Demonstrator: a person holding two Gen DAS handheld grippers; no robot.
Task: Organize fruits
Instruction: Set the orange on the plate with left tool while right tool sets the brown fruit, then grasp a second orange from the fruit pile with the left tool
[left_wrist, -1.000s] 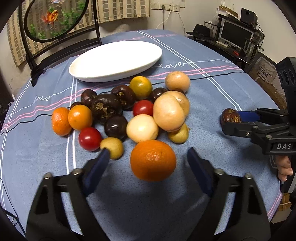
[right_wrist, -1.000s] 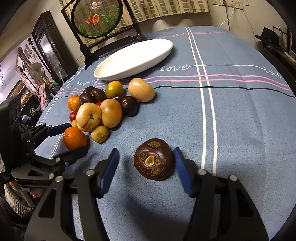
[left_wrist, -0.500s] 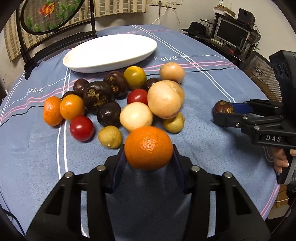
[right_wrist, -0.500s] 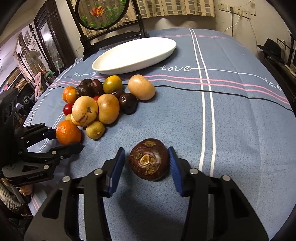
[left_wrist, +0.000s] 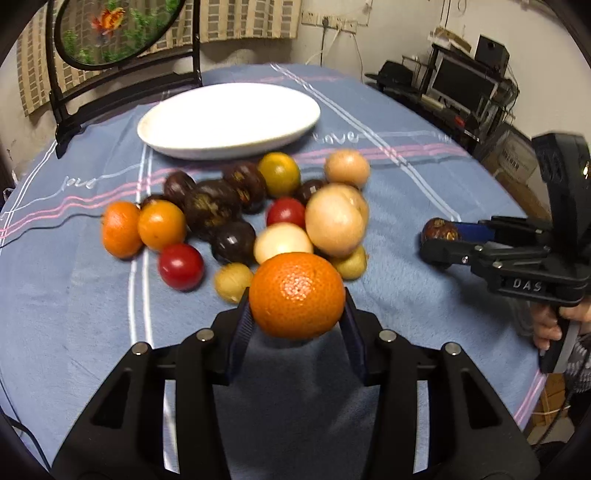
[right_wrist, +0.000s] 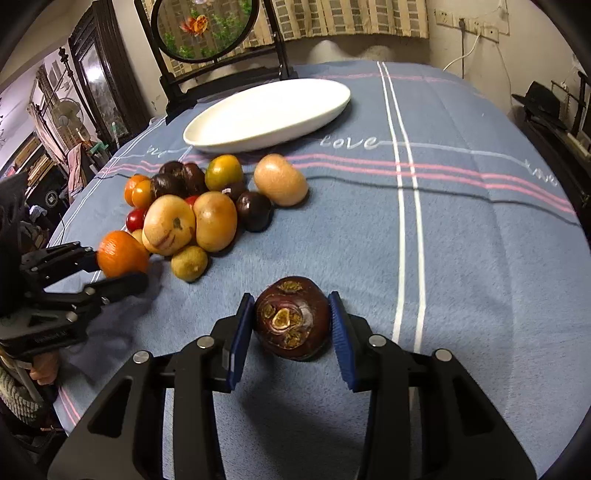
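My left gripper (left_wrist: 295, 301) is shut on an orange (left_wrist: 295, 295) at the near edge of the fruit pile; from the right wrist, this gripper (right_wrist: 118, 266) shows at the left. The jaws of my right gripper (right_wrist: 291, 314) are closing, and the blue pads (right_wrist: 240, 332) touch both sides of a dark purple fruit (right_wrist: 291, 317) lying apart from the pile on the blue cloth. In the left wrist view that gripper (left_wrist: 439, 240) and its fruit (left_wrist: 439, 230) are at the right. A white oval plate (left_wrist: 236, 149) lies bare behind the pile.
The pile (left_wrist: 332, 221) holds several oranges, red tomatoes, dark purple fruits and pale yellow fruits. A round framed screen on a black stand (right_wrist: 207, 29) rises behind the plate (right_wrist: 266, 110). A hand (left_wrist: 546, 325) holds the right gripper's handle near the table edge.
Both grippers went from wide open to closed on their fruit: the left on the orange, the right on the dark purple fruit. Neither hand has shifted much.
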